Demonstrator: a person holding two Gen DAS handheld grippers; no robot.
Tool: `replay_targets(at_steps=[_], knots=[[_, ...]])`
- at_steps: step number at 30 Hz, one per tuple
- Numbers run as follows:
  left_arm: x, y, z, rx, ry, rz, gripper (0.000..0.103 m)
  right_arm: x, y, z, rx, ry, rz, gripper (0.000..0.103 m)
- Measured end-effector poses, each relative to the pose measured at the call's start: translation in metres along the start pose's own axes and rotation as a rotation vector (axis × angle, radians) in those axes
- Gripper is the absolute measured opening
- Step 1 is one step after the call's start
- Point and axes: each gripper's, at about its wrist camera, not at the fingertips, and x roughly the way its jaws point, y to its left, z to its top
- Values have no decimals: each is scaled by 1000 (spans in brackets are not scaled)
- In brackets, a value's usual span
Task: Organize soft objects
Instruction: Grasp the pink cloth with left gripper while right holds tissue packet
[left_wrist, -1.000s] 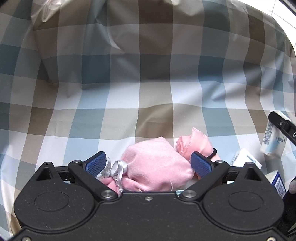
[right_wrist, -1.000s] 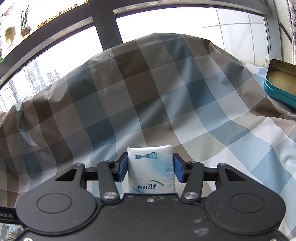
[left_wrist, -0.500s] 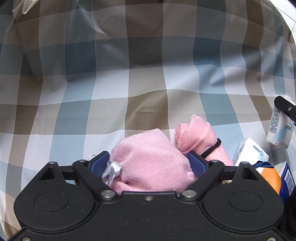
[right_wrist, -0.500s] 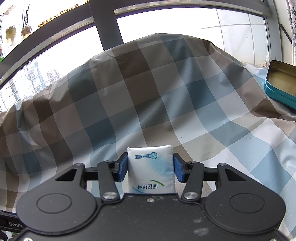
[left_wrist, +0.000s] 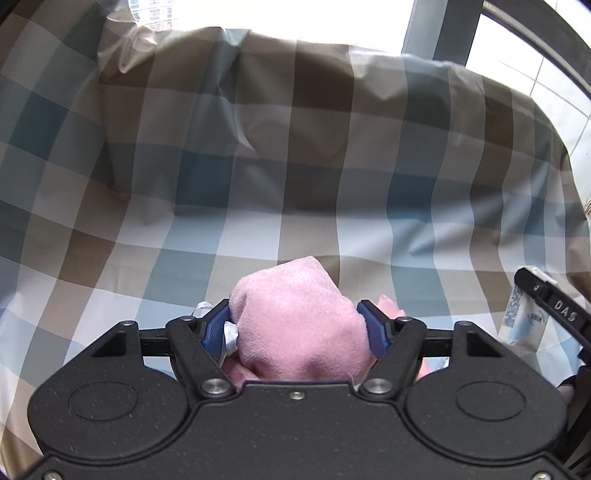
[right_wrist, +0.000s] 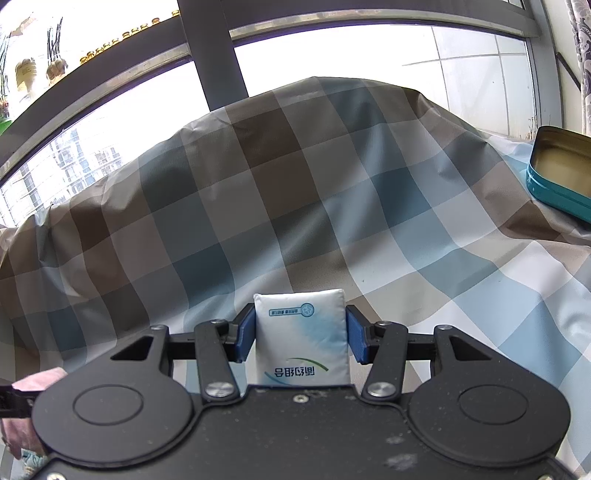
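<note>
Left wrist view. Checked cloth (left_wrist: 258, 229) in blue, brown and white covers the whole surface and drapes up over a raised bulk at the back. Window frame (left_wrist: 424, 26) above it, bright glare.

Left gripper (left_wrist: 297, 325): its jaws have just been closing, and the blue fingers (left_wrist: 214, 332) now press into both flanks of a pink plush pouch (left_wrist: 295, 325). The pouch bulges up between them. A white ribbon (left_wrist: 229, 334) sits squeezed against the left pad; a loop of it shows just beyond the finger. A second pink cloth item (left_wrist: 389, 306) peeks out just past the right finger, mostly hidden. Whether the pouch is clear of the cloth, I cannot tell.

Far right edge of this view: the tip of the other gripper, black, with a white-and-blue packet beside it.

Right wrist view. At the far left edge, a patch of pink fabric (right_wrist: 37, 380), partly cut off by the gripper body. Centre: right gripper (right_wrist: 301, 339), fingers (right_wrist: 245, 338) pinching a white tissue pack (right_wrist: 301, 339) by its two sides. The pack stands upright between the pads, its blue print upside down in this view.

Beyond it the same checked cloth rises in a hump. On the right, an open teal tin (right_wrist: 554, 184) rests on the cloth, well apart from the pack, its pale inside showing.
</note>
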Motion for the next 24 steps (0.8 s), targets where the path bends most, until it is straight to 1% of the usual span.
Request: replay_targets(at_steps=[3,5,7,11,15,18,24], knots=[[-30,-3,-5,4,-56,-5,67,-1,1,0,-4,-5,-4,50],[-51,-7,-13,22,-99,-2,67,-1,1,-1,-4,-7,-5,50],[-73,-9,-23,34,-133,-15,67,-1,1,0,-5,-7,-7,50],[-109,-9,-46,42,-161,-36,67,-2,2,1,-6,-13,-4,50],[-143,-10,-81,57,-197,-15,67,-5,2,2,-9,-21,5,50],[-161,-10,-106,58,-210,-11,67,-9,3,3,-12,-37,13,50],[-184,-11,-147,47,-179,-59,67,-31,9,8,-67,-84,19,50]])
